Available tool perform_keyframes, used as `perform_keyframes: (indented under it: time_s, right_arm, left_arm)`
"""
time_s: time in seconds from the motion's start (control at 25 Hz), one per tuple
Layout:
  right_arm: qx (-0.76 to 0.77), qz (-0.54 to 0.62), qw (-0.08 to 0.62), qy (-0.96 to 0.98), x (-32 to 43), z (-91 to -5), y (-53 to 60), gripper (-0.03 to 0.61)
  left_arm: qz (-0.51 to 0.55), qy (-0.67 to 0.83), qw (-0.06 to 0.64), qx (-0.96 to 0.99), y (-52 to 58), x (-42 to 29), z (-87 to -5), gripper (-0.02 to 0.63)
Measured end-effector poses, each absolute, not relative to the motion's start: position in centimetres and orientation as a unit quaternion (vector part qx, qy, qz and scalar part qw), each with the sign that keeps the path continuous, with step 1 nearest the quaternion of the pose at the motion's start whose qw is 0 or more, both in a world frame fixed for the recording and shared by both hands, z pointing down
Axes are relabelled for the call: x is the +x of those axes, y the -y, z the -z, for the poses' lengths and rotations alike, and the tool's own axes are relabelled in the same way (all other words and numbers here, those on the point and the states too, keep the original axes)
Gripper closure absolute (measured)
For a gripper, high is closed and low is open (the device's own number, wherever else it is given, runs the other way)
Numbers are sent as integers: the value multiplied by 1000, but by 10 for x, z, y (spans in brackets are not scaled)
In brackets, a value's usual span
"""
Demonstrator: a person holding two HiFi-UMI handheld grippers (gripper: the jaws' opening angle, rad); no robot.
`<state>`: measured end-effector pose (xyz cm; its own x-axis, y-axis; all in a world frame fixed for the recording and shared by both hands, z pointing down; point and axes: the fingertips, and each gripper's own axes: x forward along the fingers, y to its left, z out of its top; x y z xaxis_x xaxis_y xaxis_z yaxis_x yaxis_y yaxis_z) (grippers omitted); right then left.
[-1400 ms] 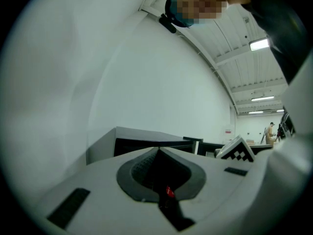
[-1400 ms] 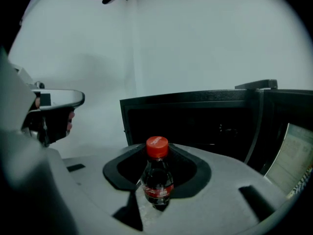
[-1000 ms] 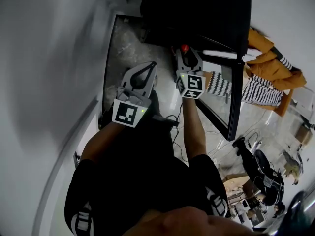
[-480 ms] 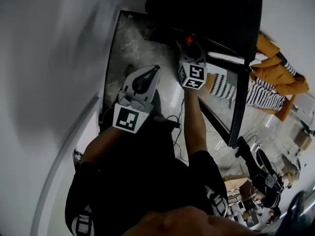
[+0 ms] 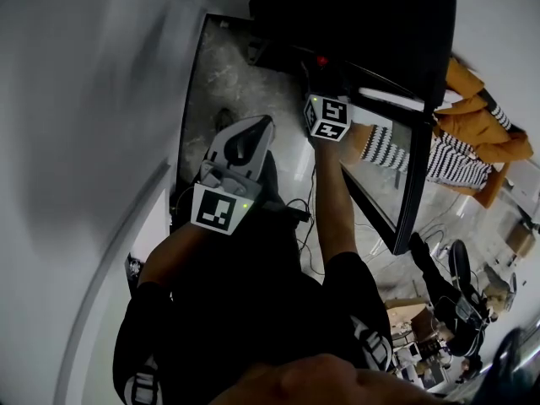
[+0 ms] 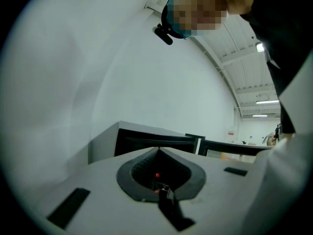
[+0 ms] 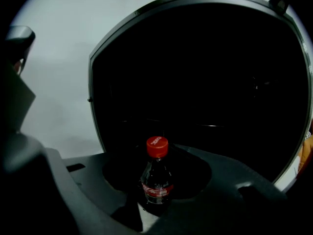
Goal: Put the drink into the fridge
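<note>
Our right gripper (image 7: 157, 160) clamps the drink bottle (image 7: 156, 182) upright, just before the open fridge (image 7: 92, 97); our left gripper (image 6: 157, 151) has its jaws together, empty. We judge the bottle stiff, smooth, perhaps slippery, moderately heavy if full; mid-body is the best hold

The small dark cola bottle (image 7: 156, 180) is clear, glossy plastic with a smooth red plastic cap (image 7: 157, 147). My right tongs (image 5: 323, 72) are matt grey plastic. The black-framed fridge door (image 5: 413, 159) has shiny glass, and the grey marbled floor (image 5: 228, 83) looks polished.
</note>
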<state>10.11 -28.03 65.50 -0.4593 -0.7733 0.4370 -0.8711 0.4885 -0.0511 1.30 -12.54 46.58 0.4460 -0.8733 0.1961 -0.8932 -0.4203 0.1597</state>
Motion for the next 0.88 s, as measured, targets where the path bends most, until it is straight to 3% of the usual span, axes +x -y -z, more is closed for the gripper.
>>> perform_keyframes:
  time_s: [0.88]
  right_arm:
    - [488,-118,199,841,91,-715,339,454]
  left_arm:
    - [-56,538,128,831,129,1,-487,609]
